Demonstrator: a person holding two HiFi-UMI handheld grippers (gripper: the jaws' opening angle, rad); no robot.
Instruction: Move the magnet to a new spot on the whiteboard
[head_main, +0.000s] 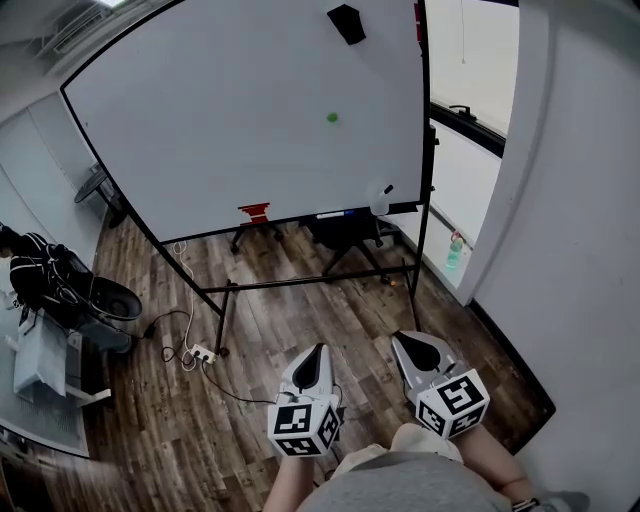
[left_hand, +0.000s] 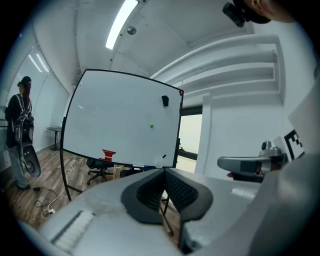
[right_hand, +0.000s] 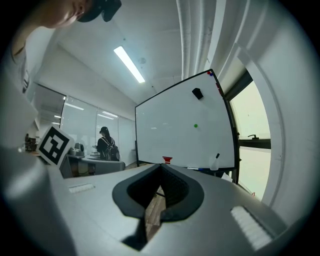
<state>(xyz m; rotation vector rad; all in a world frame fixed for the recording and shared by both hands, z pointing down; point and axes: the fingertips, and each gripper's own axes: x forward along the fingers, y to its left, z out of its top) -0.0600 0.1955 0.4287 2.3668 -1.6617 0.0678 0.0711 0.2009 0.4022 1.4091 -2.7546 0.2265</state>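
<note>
The magnet, a small green dot, is seen on the whiteboard in its upper right part, below the black eraser that is stuck near the top right corner. Along the bottom edge a red item is kept at the middle and a spray bottle at the right corner, presumably so that they are at hand for writing and wiping. The board is carried upright on a wheeled stand, which leaves the magnet's face free to be approached head-on.

Both grippers are held low and close to the body, well apart from the board and pointed toward it — a waiting posture, it is judged, with the reach not yet begun. The jaws of the left gripper are closed pad to pad and nothing is held between them. The jaws of the right gripper are likewise brought together at the tips and are empty — only the wooden floor is seen past them.
</note>
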